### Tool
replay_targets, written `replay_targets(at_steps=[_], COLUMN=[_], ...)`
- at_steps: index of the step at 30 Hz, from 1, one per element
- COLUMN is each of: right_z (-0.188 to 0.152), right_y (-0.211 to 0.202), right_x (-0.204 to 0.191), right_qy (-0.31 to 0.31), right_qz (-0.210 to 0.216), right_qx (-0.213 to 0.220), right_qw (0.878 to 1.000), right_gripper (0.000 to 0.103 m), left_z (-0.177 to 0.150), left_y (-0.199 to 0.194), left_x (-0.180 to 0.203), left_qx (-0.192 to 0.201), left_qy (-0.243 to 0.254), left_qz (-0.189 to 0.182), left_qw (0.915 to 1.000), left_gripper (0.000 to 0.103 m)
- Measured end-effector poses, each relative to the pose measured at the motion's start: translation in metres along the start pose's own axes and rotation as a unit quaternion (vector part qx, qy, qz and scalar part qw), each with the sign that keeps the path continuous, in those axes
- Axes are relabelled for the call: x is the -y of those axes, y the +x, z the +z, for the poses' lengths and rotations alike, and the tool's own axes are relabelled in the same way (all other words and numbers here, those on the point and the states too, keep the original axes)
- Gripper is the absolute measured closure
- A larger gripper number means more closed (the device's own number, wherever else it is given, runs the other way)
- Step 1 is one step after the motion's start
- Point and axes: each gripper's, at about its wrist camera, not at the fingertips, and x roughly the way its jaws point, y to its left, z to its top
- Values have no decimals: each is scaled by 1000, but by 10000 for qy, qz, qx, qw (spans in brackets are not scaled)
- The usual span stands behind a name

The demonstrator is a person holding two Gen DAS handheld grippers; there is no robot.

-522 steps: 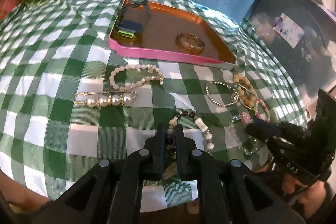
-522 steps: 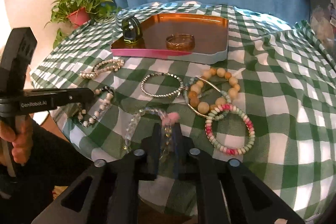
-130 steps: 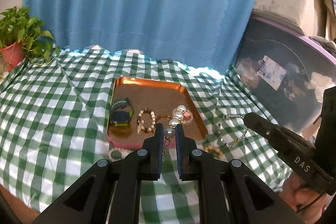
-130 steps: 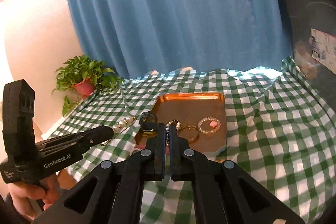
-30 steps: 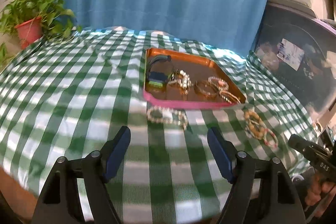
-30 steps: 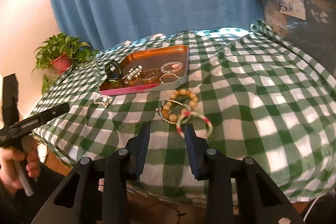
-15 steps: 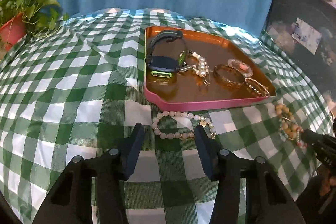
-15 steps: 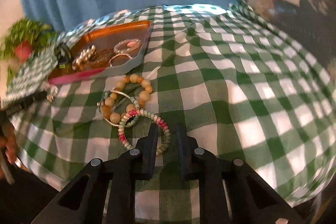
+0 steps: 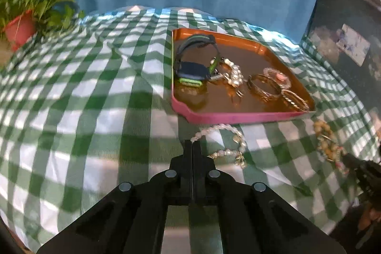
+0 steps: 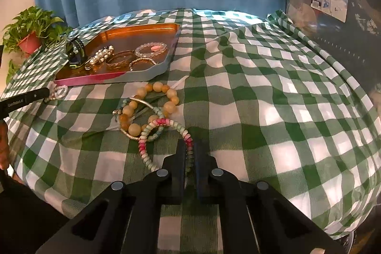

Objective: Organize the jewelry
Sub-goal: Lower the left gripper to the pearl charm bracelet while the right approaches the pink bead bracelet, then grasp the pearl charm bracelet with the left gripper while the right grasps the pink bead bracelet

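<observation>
Now, tray (image 10: 152,72): lying toward upper left of my right view.
Right gripper (image 10: 189,147): pinching pastel bracelet (image 10: 164,135), jaws just closing.
Left gripper (image 9: 193,147): clamping pearl bracelet (image 9: 223,142).

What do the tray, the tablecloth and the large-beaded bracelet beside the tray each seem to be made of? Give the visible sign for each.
Tray: probably painted metal; its glossy orange floor mirrors the jewelry.
Tablecloth: woven fabric, matte, creased and draping.
Large-beaded bracelet: tan, semi-matte round beads, possibly wood or stone; unclear.
</observation>
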Motion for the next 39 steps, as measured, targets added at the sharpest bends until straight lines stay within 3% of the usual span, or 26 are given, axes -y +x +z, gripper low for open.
replay_targets(at_steps=[7,15,18,21,23,26,30,31,36,39], right_z=[-8,-3,-1,-1,-2,-3,-2,-2,-2,-5], right_y=[-15,-13,-13,-8,-2,-1,-2,-2,-3,-11], right_x=[-3,8,5,-2,-3,-6,-5,-3,3,2], right_qy=[-147,171,93,-87,-117,-173,-176,-149,57,70], right_qz=[168,288,347,255,205,80,122,89,219,347], right_qx=[92,122,176,138,25,47,41,44,28,54], right_qw=[9997,9994,9992,9995,9997,9998,9998,9998,9997,9994], right_gripper=[98,95,94,93,86,86,89,96,98,98], left_z=[-20,-4,3,5,2,4,7,6,-3,-17], left_y=[-24,-7,4,10,11,11,11,11,-1,-13], left_x=[2,5,9,11,12,8,7,7,1,6], left_qx=[-16,-121,-167,-167,-102,-137,-163,-168,-325,-424], left_qy=[141,418,601,733,813,718,662,630,192,198], left_qz=[-8,180,272,324,323,235,169,172,69,-44], left_qw=[9999,9989,9977,9966,9961,9970,9975,9977,9993,9989], left_gripper=[103,88,75,69,69,71,97,97,97,97])
